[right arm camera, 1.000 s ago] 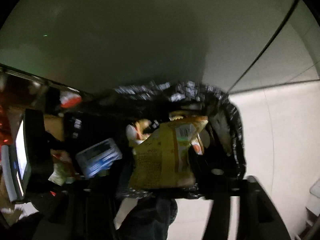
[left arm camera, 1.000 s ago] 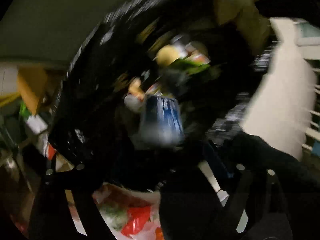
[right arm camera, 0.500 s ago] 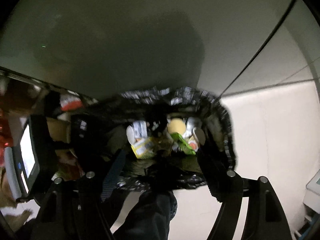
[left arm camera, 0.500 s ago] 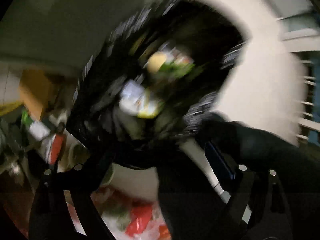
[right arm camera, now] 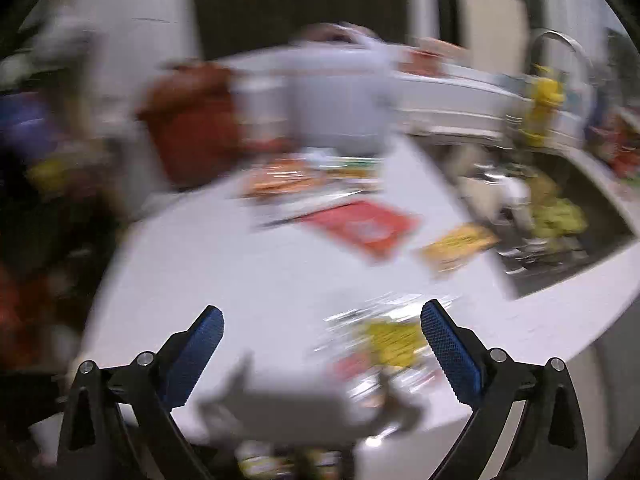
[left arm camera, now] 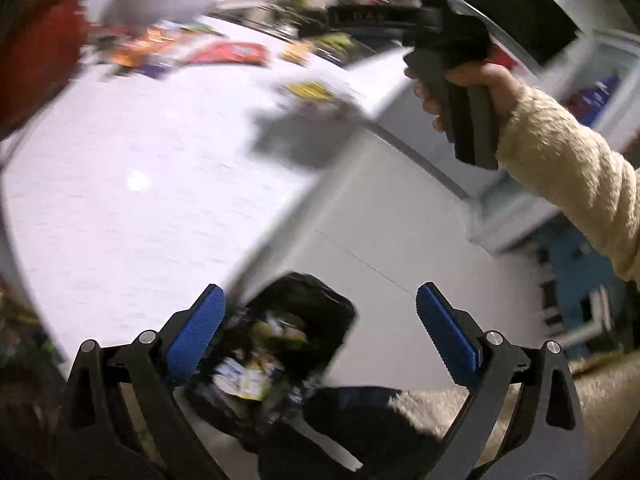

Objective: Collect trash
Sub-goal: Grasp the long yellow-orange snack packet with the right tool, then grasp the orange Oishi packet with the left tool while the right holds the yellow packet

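Observation:
In the left wrist view a black trash bag gapes far below, with several blurred wrappers inside it. My left gripper hangs high above it, its jaws opening wide and nothing between them. A hand in a cream sleeve holds the other gripper's handle at the upper right. My right gripper is over the white counter, its jaws also opening and empty. A yellow and clear wrapper lies just beyond its right pad. A red wrapper and a yellow wrapper lie farther back.
A sink with dishes and a tap sits at the counter's right end. A white pot and a red-brown container stand at the counter's back, among more packets. The grey cabinet front drops below the counter edge.
Both grippers rose from the bag's mouth up to counter height and tilted up. The yellow packet and the blue packet seen between the jaws a second ago now lie in the bag.

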Demonstrator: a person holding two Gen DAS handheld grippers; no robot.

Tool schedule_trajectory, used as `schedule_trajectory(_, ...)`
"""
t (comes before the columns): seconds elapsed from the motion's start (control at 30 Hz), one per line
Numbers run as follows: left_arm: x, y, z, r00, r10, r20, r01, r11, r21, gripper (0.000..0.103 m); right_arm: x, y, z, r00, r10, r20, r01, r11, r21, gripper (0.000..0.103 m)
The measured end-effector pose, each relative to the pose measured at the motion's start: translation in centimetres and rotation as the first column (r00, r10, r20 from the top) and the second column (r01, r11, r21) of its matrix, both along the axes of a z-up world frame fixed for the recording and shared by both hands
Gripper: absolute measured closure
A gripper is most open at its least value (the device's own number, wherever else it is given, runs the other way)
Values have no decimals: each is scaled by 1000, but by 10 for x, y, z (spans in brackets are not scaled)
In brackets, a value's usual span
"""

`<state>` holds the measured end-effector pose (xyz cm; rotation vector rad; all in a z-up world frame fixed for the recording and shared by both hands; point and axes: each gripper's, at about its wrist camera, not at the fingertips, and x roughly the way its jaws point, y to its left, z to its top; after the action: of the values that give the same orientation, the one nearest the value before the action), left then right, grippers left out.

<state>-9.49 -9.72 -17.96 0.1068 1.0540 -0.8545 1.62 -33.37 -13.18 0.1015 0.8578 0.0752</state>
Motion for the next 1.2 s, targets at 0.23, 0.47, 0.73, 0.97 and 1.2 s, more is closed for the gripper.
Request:
schedule_trajectory(0.23, 14, 33, 8, 985, 172, -4, -172, 985, 8, 9, 90, -46, -40, 947, -303, -103, 302, 953, -29, 20)
schedule_trajectory(0.47, 23, 44, 25, 972, 234, 34, -236, 971, 42, 9, 138, -48, -68, 909, -363, -206, 356, 932, -68, 57)
schedule_trajectory(0.73, 85, 10, 35, 956, 171, 237, -222, 953, 207, 9, 100, -62, -40, 945, -285, -161, 303, 947, 106, 69)
schedule_trajectory(0.97, 218, -26, 21, 956, 261, 133, -283, 942, 183, 9, 34, -62, 3, 973, -221, -72, 231, 955, 188, 69)
schedule_trajectory(1.2, 326, -51, 17, 956, 271, 116, -291, 932, 218, 9, -16, -54, 5, 983, -174, -63, 184, 949, 255, 69)
